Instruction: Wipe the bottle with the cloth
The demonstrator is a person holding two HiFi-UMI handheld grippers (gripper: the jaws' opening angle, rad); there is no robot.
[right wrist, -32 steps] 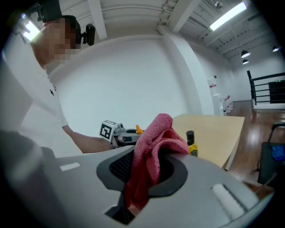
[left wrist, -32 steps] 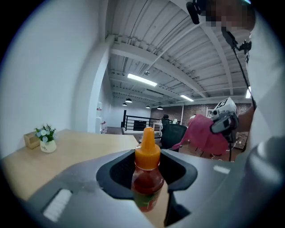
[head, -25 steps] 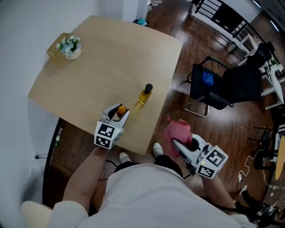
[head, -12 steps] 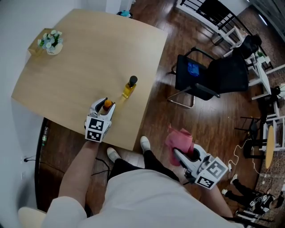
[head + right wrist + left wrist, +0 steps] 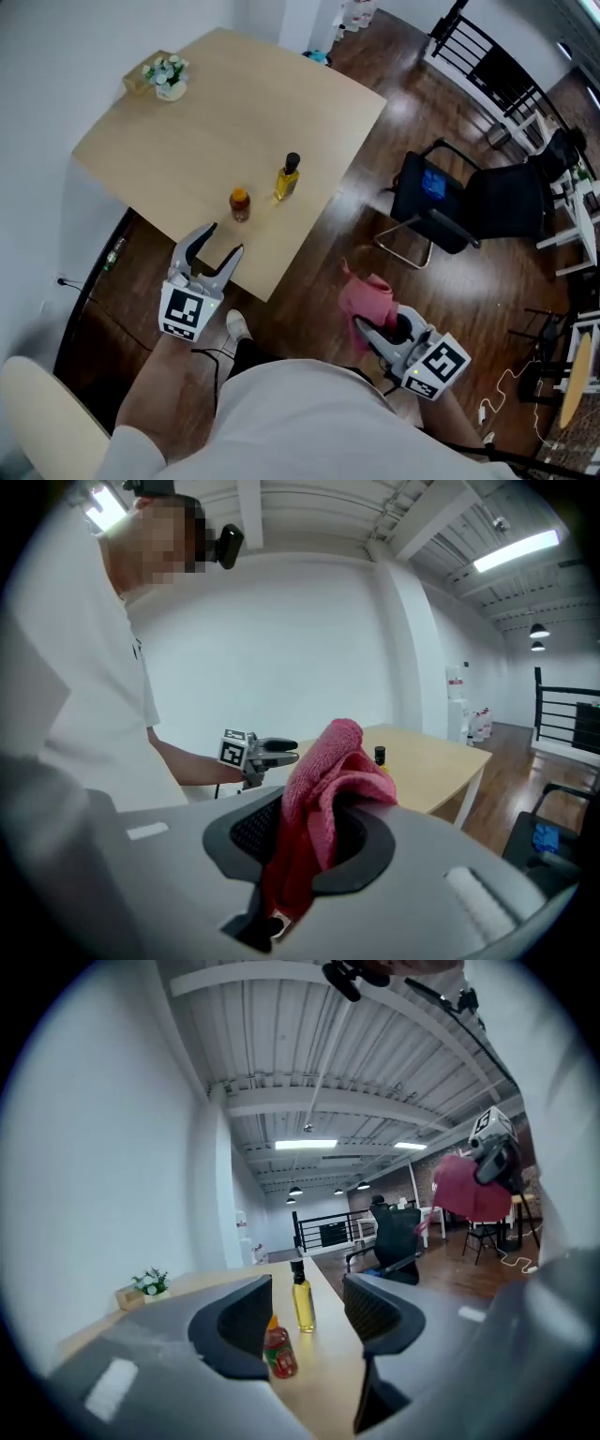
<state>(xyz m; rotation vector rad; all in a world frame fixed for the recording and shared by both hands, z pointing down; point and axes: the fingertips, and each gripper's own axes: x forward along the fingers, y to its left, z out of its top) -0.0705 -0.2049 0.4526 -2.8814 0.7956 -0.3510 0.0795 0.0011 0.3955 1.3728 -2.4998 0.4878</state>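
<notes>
The small bottle (image 5: 239, 203) is standing free on the counter (image 5: 216, 103). The left gripper (image 5: 223, 240) is drawing its jaws wide, having just been opening them, with nothing between. The right gripper (image 5: 380, 328) is clamping the cloth (image 5: 364, 295) well apart from the bottle, so no wiping is going on now, I judge.

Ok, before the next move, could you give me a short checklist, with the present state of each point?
1. Pink cloth clamped in right gripper: ok.
2. Left gripper free: ok; jaws have just been opening, nothing between them.
3. Small orange-capped bottle upright on table: ok.
4. Yellow bottle upright, apart from it: ok.
5. Cloth at a bottle: not ok; it hangs over the floor.
6. Which bottle to wipe: cannot tell.
</notes>
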